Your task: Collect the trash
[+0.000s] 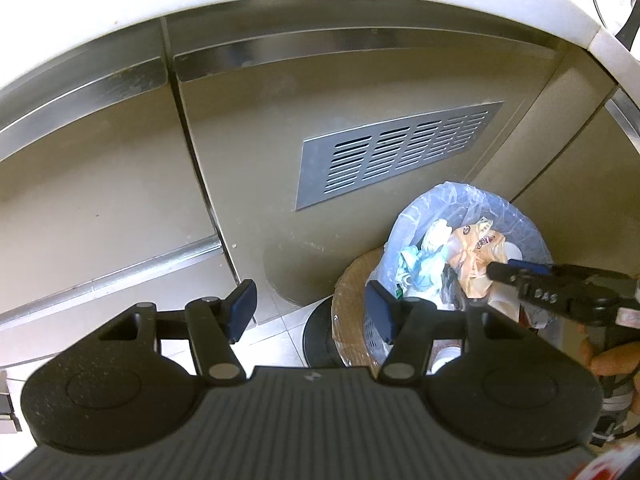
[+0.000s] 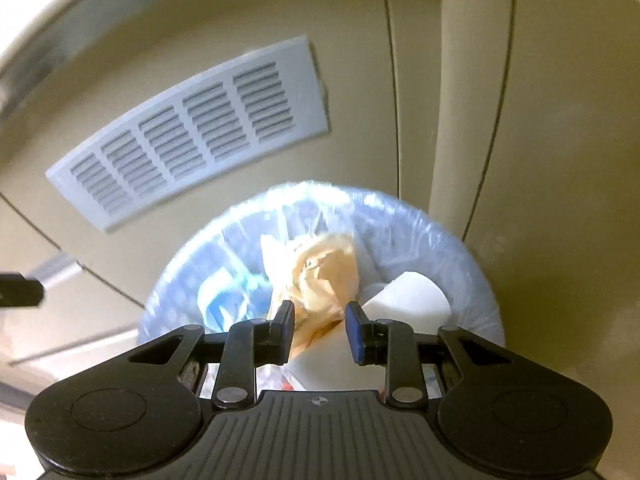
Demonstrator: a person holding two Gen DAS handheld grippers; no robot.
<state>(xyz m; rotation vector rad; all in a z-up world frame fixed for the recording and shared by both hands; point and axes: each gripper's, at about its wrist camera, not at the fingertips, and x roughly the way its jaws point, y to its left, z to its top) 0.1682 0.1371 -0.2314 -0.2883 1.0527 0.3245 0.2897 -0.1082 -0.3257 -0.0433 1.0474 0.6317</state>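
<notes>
right gripper (image 2: 320, 330): we see the jaws narrowly apart, hanging over the bin; the crumpled brown paper bag (image 2: 320, 276) sits in the gap, but we cannot tell if the pads press on it
right gripper, other view: we see it (image 1: 498, 271) reaching in from the right, tip at the paper bag (image 1: 478, 258)
left gripper (image 1: 312, 308): we read the jaws as about half apart, nothing between them, only cabinet front and floor behind
person: fingers (image 1: 612, 360) show at the right edge behind the right gripper
trash bin (image 1: 532, 236): lined with a clear bluish plastic bag (image 2: 460, 248), stands on the floor against the cabinet
trash in bin: paper bag on top, white cup (image 2: 408, 296) right of it, blue-white wrappers (image 1: 420, 260) on the left
vent grille (image 1: 396, 148): on the cabinet door (image 1: 248, 160) above the bin
beside bin: round brown object (image 1: 352, 304), unclear what
</notes>
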